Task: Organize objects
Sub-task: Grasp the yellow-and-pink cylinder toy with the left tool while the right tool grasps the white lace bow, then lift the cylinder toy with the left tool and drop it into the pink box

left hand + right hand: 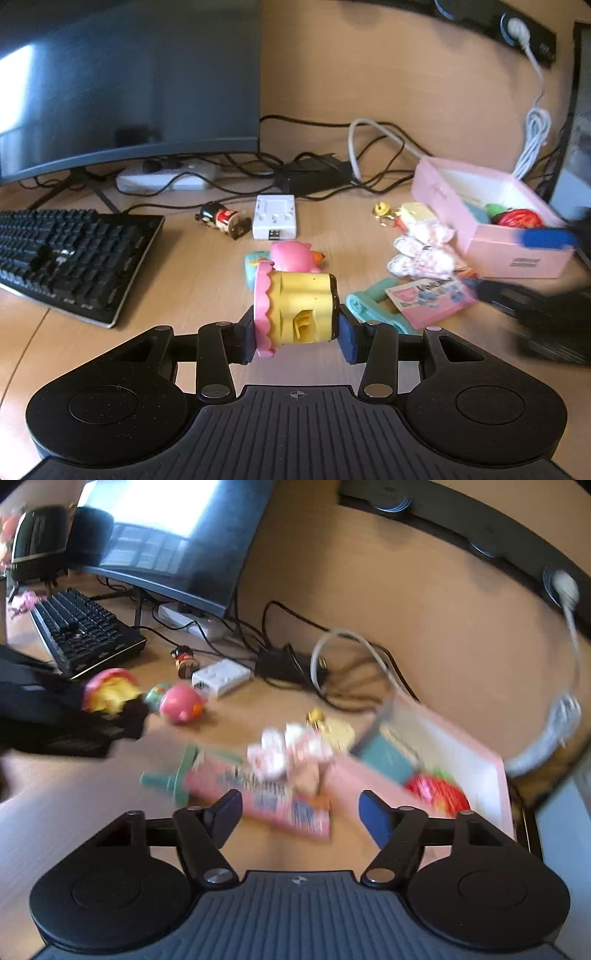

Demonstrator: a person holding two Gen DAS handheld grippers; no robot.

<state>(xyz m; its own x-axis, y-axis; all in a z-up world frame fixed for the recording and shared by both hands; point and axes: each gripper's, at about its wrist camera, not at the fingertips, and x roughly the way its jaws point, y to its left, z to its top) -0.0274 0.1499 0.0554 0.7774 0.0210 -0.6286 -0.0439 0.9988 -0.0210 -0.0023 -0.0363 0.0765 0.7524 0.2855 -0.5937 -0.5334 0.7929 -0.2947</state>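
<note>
The left gripper (298, 334) holds the yellow-and-pink toy (295, 308) above the counter (177, 280), next needing carriage to the pink box (491, 221), while the right gripper (300, 816) hangs wide, empty.

Warm, fairly bright light. Glare whitens the curved dark monitor screen (162, 520) in the right wrist view, where everything right of it smears with motion blur (the left wrist view stays sharper). Fisheye bending curves both views' edges.
</note>
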